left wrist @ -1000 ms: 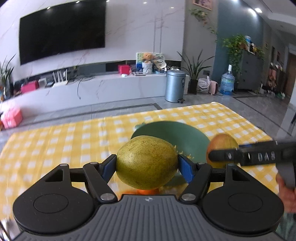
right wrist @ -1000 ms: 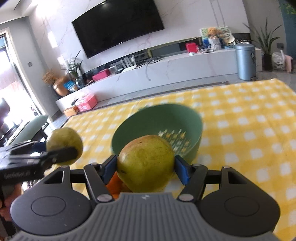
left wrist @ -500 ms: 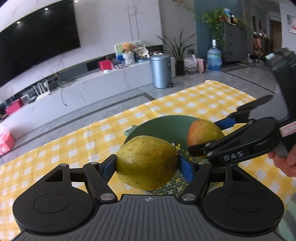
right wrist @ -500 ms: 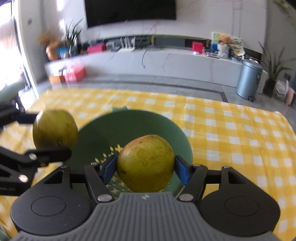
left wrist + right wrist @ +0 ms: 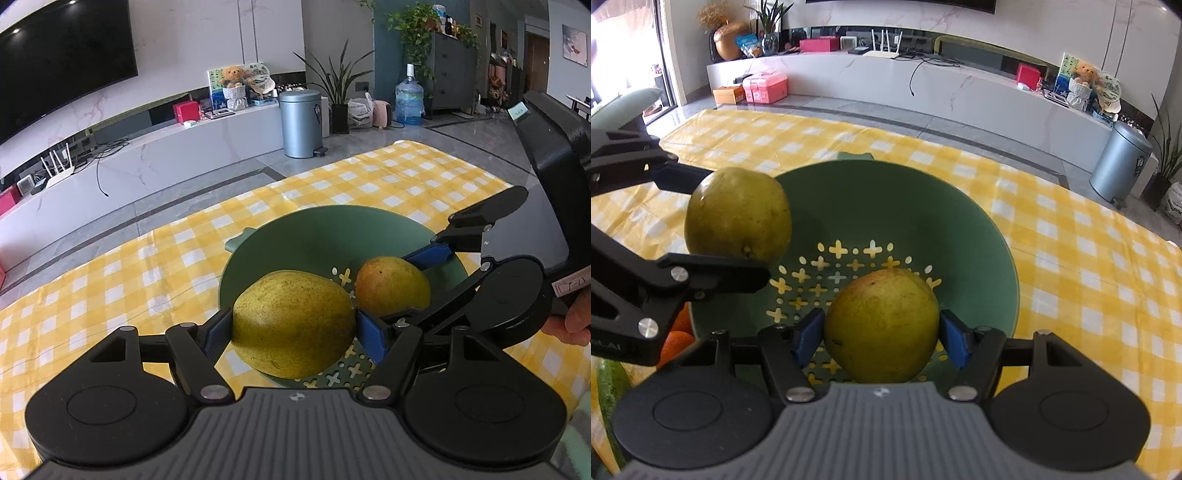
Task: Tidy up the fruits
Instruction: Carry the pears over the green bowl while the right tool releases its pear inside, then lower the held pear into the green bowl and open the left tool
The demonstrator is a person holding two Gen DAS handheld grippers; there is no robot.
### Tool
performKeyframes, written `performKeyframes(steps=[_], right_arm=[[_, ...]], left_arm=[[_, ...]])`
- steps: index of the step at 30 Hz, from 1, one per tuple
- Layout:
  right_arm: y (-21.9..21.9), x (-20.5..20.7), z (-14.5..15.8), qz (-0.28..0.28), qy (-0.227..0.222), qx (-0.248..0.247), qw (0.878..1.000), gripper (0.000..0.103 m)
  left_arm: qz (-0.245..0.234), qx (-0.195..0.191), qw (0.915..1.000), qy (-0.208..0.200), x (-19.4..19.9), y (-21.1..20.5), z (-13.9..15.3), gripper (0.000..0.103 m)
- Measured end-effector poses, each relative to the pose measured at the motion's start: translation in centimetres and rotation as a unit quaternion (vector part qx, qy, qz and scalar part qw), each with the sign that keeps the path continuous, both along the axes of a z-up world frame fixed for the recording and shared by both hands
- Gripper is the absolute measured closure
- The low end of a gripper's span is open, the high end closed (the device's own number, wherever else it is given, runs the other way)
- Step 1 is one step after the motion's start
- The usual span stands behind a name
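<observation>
My left gripper (image 5: 293, 325) is shut on a yellow-green pear (image 5: 291, 323), held over the near left rim of a green perforated bowl (image 5: 295, 236). My right gripper (image 5: 882, 328) is shut on a reddish-yellow pear (image 5: 882, 325), held over the same bowl (image 5: 923, 206). In the left wrist view the right gripper (image 5: 397, 288) comes in from the right with its pear (image 5: 391, 290) inside the bowl. In the right wrist view the left gripper (image 5: 738, 221) holds its pear (image 5: 738, 214) at the bowl's left rim.
The bowl stands on a yellow checked tablecloth (image 5: 1089, 258). Orange fruits (image 5: 677, 332) and something green (image 5: 609, 387) lie at the left beside the bowl. A TV bench (image 5: 166, 158) and a grey bin (image 5: 301, 123) stand beyond the table.
Both grippers have moved over the green bowl and lowered, each still holding its pear. The right pear now sits low inside the bowl; the left pear is at its rim.
</observation>
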State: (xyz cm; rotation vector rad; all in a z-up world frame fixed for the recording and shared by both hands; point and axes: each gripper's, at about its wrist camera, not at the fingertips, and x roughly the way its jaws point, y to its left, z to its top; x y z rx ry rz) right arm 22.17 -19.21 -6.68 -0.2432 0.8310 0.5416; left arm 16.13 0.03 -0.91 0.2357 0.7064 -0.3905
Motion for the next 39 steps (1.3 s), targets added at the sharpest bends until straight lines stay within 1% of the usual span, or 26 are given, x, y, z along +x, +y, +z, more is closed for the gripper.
performKeyframes(steps=[8,11,15,19,20,21,22,23,24,27,30,32,35,38,39], right_arm=[[0.7,-0.1,-0.6,0.011,0.0,-0.017,1.0,0.039],[0.8,-0.1,-0.7,0.011,-0.005,-0.027,1.0,0.039],[0.8,-0.2,-0.7,0.01,-0.008,-0.034,0.999,0.038],[0.6,-0.3,-0.5,0.008,-0.004,-0.03,1.0,0.038],[0.5,-0.4,-0.4,0.008,-0.006,-0.029,1.0,0.037],[0.4,-0.6,-0.1,0.005,-0.018,-0.027,0.999,0.034],[0.2,-0.8,0.2,0.0,-0.032,-0.03,0.999,0.022],[0.0,-1.0,0.5,-0.005,-0.045,-0.029,0.999,0.016],[-0.3,-1.0,0.8,-0.008,-0.049,-0.02,0.999,0.016],[-1.0,-0.8,1.1,-0.019,-0.04,0.003,0.999,0.018],[-1.1,-1.1,1.6,-0.026,-0.058,0.001,0.998,0.019],[-1.5,-1.3,2.0,-0.034,-0.066,0.012,0.997,0.019],[-2.4,-1.4,2.2,-0.067,-0.062,0.032,0.995,0.018],[-2.7,-1.4,2.0,-0.086,-0.062,0.032,0.994,0.018],[-2.8,-1.4,2.0,-0.092,-0.062,0.031,0.993,0.018]], left_arm=[[-0.015,0.02,0.9997,0.005,0.4,-0.6,-0.8,0.021],[-0.017,0.021,0.9996,0.009,0.5,-0.6,-0.9,0.021],[-0.02,0.015,0.9996,0.015,0.5,-0.5,-1.0,0.021],[-0.027,-0.012,0.9988,0.04,0.8,0.0,-0.9,0.021],[-0.028,-0.021,0.9982,0.049,1.0,0.2,-1.0,0.021],[-0.028,-0.032,0.9975,0.056,1.1,0.5,-1.0,0.021],[-0.028,-0.04,0.9971,0.059,1.2,0.7,-1.0,0.021],[-0.028,-0.046,0.9969,0.058,1.2,0.9,-1.0,0.021],[-0.027,-0.049,0.9967,0.06,1.3,0.9,-0.9,0.021],[-0.027,-0.038,0.9971,0.06,1.2,0.6,-0.9,0.021],[-0.031,-0.023,0.9976,0.058,1.1,0.1,-1.1,0.021],[-0.037,-0.017,0.9972,0.062,1.0,-0.2,-1.3,0.021],[-0.049,-0.005,0.9964,0.068,0.8,-0.9,-1.9,0.021],[-0.06,0.014,0.996,0.065,0.4,-1.7,-2.4,0.021],[-0.058,0.012,0.9962,0.064,0.3,-1.7,-2.4,0.021]])
